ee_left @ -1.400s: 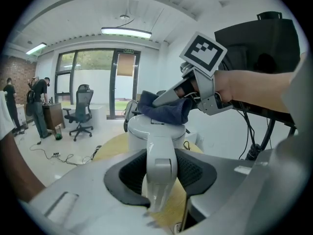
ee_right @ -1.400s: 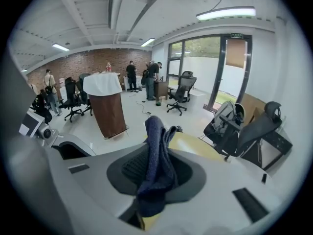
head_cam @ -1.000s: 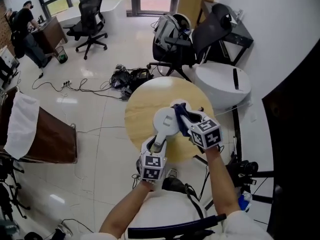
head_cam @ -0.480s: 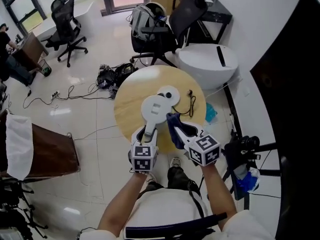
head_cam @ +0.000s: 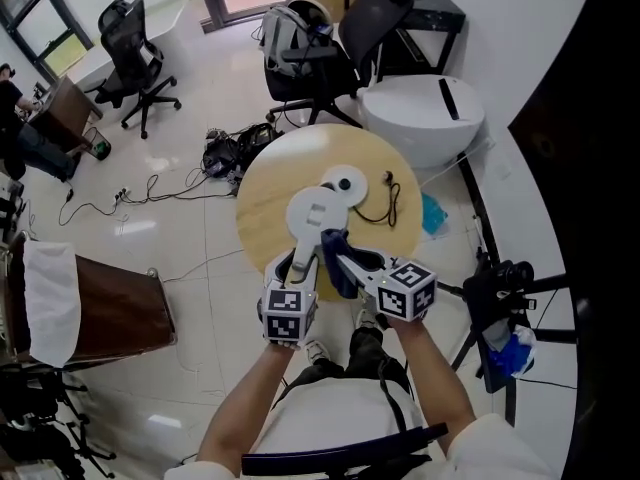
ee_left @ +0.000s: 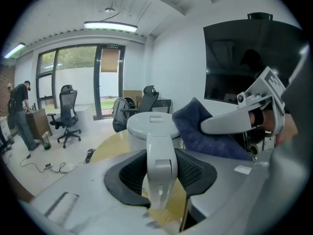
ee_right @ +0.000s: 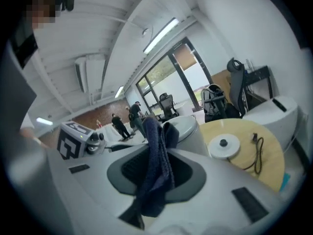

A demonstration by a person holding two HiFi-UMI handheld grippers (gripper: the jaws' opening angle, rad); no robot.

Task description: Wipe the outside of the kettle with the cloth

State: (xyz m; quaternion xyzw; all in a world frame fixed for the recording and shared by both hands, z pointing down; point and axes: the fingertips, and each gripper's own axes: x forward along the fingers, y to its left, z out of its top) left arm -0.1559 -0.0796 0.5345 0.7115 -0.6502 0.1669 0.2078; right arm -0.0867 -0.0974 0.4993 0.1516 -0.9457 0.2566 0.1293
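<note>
The white kettle (head_cam: 314, 214) is above the near part of the round wooden table (head_cam: 268, 208), just in front of the person. Its handle (ee_left: 160, 156) points toward the person and stands between the two jaws of the left gripper (ee_left: 161, 173). The dark pads press on both sides of the handle, so this gripper is clamped on it. I cannot tell if the bottom of the kettle rests on the table.

The right gripper (ee_right: 156, 173) is closed on the dark blue cloth (ee_right: 155, 155). The cloth is pinched between the jaws; one part stands up above them and one part hangs down below. The upper part of the cloth is at the right side of the kettle, close under the lid (ee_left: 152, 123), and it seems to touch the white wall there. In the head view the two grippers are side by side, and the right one is just beside the handle.

Farther from the person, the round white base (head_cam: 345, 181) lies on the table, apart from the kettle. Its black cord (ee_right: 254, 138) lies in a curve to the right of it.
</note>
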